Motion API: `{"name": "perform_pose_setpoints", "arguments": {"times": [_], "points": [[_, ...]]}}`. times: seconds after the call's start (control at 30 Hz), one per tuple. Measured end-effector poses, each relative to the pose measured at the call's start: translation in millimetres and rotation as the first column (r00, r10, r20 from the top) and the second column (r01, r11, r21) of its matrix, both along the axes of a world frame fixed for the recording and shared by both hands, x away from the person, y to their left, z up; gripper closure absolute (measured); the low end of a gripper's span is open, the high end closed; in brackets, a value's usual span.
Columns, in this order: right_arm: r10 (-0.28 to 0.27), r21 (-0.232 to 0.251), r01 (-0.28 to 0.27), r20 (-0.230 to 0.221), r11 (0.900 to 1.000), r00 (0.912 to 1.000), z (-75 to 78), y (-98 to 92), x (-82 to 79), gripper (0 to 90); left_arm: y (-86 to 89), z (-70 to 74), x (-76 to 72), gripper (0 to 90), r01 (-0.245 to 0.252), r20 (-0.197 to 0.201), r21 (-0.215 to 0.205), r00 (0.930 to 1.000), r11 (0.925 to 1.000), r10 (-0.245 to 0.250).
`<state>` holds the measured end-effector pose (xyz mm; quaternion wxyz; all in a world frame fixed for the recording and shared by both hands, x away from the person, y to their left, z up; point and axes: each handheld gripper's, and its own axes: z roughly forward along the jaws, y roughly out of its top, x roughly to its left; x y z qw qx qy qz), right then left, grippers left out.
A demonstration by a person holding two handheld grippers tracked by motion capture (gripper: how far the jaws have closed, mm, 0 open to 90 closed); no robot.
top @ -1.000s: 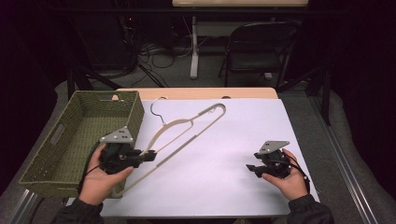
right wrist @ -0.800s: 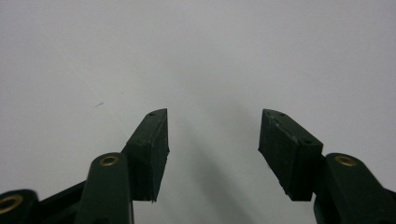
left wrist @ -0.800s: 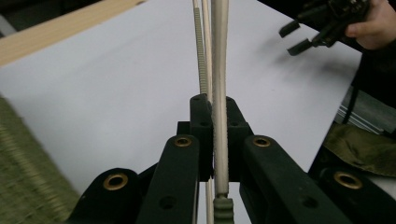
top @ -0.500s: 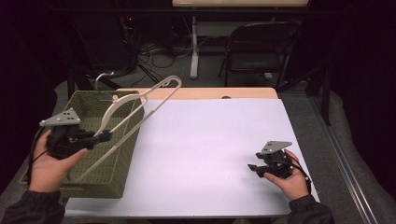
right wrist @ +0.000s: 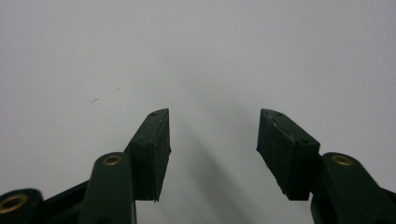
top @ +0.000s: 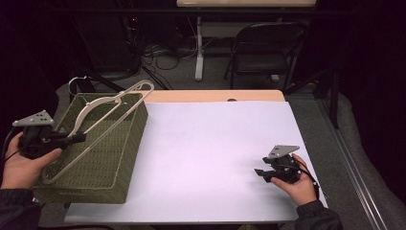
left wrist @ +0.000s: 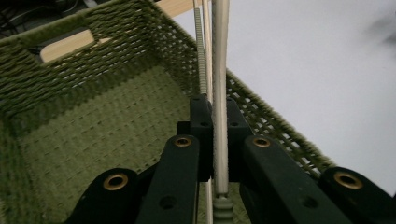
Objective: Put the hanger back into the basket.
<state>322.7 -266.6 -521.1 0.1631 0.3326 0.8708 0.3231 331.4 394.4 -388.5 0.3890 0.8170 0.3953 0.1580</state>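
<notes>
1. The white surface [top: 210, 153] is left open between the basket [top: 122, 158] and the right tool [top: 264, 174].
2. Passage over the basket is barred by the slanting hanger [top: 103, 108].

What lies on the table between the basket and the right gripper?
Nothing: in the high view the white table is bare between the basket and the right gripper. The hanger is over the basket.

Dark lab: floor cables [top: 158, 52], folding chair [top: 265, 45]
</notes>
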Motion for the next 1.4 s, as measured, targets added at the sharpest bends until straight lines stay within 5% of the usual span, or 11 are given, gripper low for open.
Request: {"name": "perform_pose_setpoints", "arguments": {"times": [0.4,0.8,1.4], "points": [[-0.003,-0.006,0.003,-0.004,1.0,1.0,-2.4,0.2,0.7,43.9,22.4,-13.0,6.0,87.2,-0.028,-0.014,0.037,0.9995,0.9989,0.029],[0.001,-0.011,-0.001,-0.01,1.0,1.0,-5.6,1.4,1.4,43.9,44.5,-29.2,8.1,87.2,-0.054,-0.049,0.032,0.9972,0.998,0.056],[-0.001,-0.011,0.001,-0.017,1.0,0.9999,-7.6,1.7,1.3,44.0,39.6,-69.6,19.6,87.1,-0.067,-0.145,0.058,0.9866,0.9961,0.075]]}}
